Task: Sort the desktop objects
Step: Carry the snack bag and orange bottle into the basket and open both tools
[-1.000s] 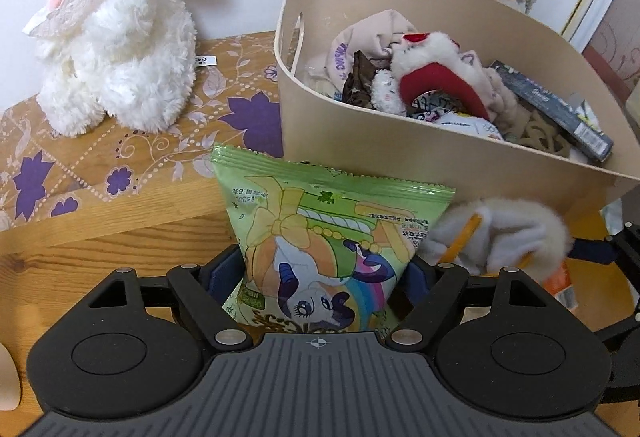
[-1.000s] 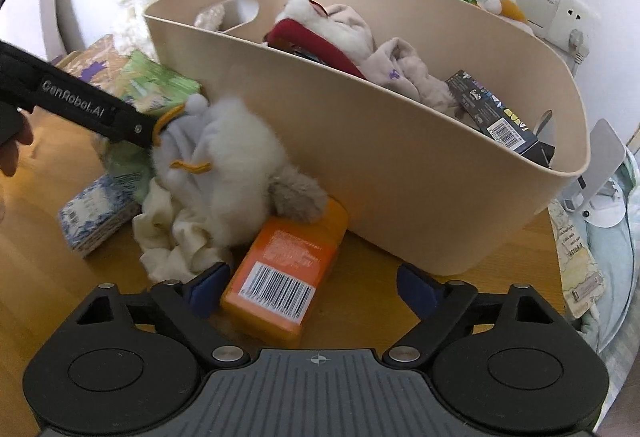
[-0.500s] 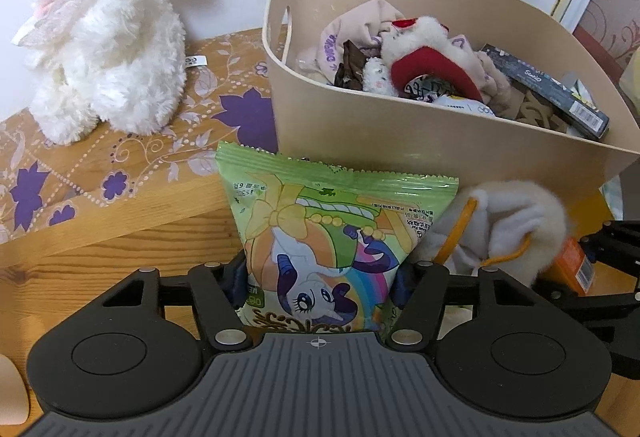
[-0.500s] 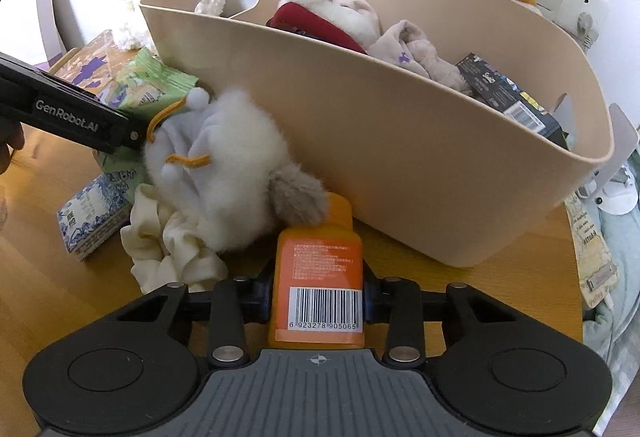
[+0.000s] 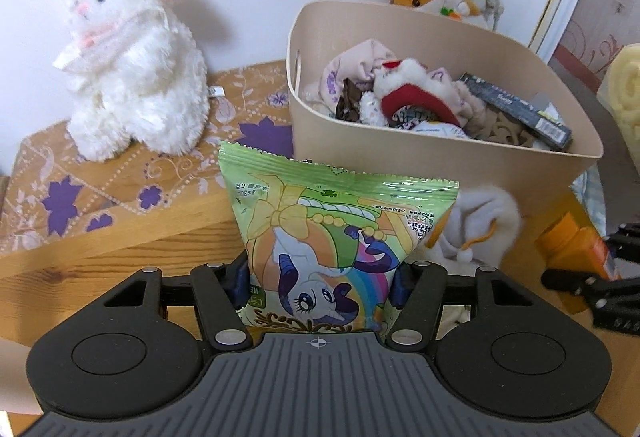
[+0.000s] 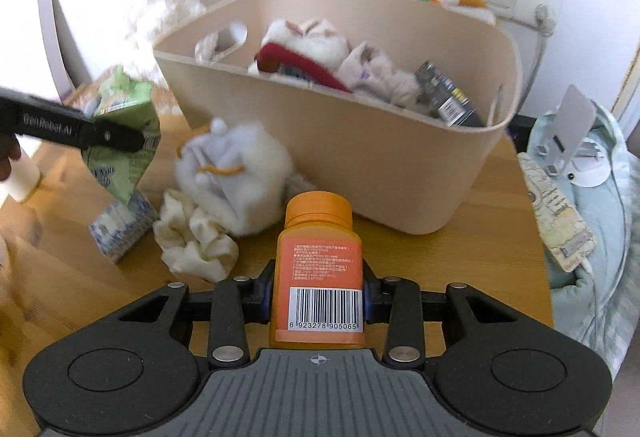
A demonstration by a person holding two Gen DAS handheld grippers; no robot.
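Two tools: the left tool (image 5: 318,283) grips one green snack bag (image 5: 332,237), the right tool (image 6: 318,299) clamps one orange bottle (image 6: 318,265). Both now hang raised off the tabletop (image 6: 460,257), nearer one beige bin (image 6: 400,165) than a second ago.

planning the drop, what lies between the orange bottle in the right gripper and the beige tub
Bare wooden tabletop separates the orange plastic bottle from the beige plastic tub in the right wrist view; the white fluffy plush sits left of that gap.

Wooden table (image 6: 400,261) is carrying the beige bin (image 6: 360,165) at far right. Fluffy white pouch (image 6: 240,173) and cream scrunchie (image 6: 196,241) are lying just left of it; blue-white packet (image 6: 120,225) is sitting further left.
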